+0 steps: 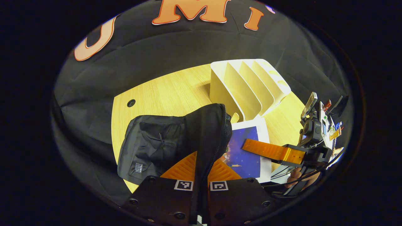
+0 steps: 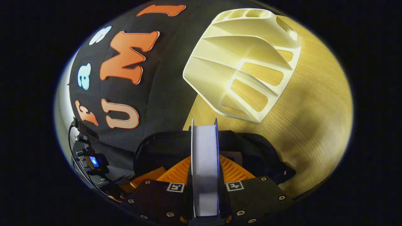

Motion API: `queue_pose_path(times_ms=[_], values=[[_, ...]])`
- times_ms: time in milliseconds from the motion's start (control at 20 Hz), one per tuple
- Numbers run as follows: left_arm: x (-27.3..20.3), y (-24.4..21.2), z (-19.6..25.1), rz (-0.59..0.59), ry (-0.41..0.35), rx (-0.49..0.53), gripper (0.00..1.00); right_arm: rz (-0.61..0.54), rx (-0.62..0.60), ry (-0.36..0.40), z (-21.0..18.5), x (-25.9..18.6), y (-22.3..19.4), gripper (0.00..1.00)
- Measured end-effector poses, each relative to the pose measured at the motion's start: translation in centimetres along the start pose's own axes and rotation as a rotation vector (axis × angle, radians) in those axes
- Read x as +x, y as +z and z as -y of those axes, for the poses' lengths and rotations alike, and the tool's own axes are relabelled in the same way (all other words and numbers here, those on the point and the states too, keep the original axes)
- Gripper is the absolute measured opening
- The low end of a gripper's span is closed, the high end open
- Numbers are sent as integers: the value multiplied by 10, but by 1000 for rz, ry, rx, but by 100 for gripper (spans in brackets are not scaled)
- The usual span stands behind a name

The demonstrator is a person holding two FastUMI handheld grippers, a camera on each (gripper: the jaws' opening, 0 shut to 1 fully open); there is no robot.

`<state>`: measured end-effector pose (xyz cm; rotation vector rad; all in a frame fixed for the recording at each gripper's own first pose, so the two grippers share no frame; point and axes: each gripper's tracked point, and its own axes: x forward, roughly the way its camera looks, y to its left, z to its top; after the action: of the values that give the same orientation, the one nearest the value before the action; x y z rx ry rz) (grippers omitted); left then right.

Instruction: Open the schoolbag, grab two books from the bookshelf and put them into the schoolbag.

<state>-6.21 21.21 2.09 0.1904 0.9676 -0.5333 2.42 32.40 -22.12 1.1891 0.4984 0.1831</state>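
Observation:
The black schoolbag (image 1: 157, 141) lies on the wooden table (image 1: 163, 91). My left gripper (image 1: 201, 164) is shut on its zipper-edged flap (image 1: 216, 125) and holds it up. A book with a blue cover (image 1: 246, 160) slants toward the bag's mouth, pinched by my right gripper (image 1: 249, 145). In the right gripper view the same book (image 2: 204, 144) stands edge-on between the fingers of my right gripper (image 2: 204, 164), its far end over the dark bag (image 2: 163, 147). The white bookshelf (image 1: 248, 84) stands behind with its slots empty.
The bookshelf (image 2: 245, 53) sits toward the table's back edge, close to the black cloth wall. A round cable hole (image 1: 131, 103) lies at the table's far left. A hand (image 1: 298, 179) grips the right gripper's handle. Bare wood (image 2: 314, 125) stretches right of the bag.

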Motion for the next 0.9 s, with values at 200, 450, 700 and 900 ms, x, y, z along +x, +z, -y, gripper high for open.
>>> queue_pose_path(times_ms=[200, 450, 700, 900], values=[[2, 3, 8, -8, 1, 23, 6, -22, -20, 25, -2, 11, -25, 33], [5, 2, 17, -26, 12, 86, 6, -98, -16, 48, 3, 26, -61, 37], [7, -3, 27, -45, 8, 116, 6, -143, -25, 64, 6, 37, -78, 40], [7, -3, 30, -49, 14, 130, 6, -162, -39, 67, 5, 54, -82, 41]])
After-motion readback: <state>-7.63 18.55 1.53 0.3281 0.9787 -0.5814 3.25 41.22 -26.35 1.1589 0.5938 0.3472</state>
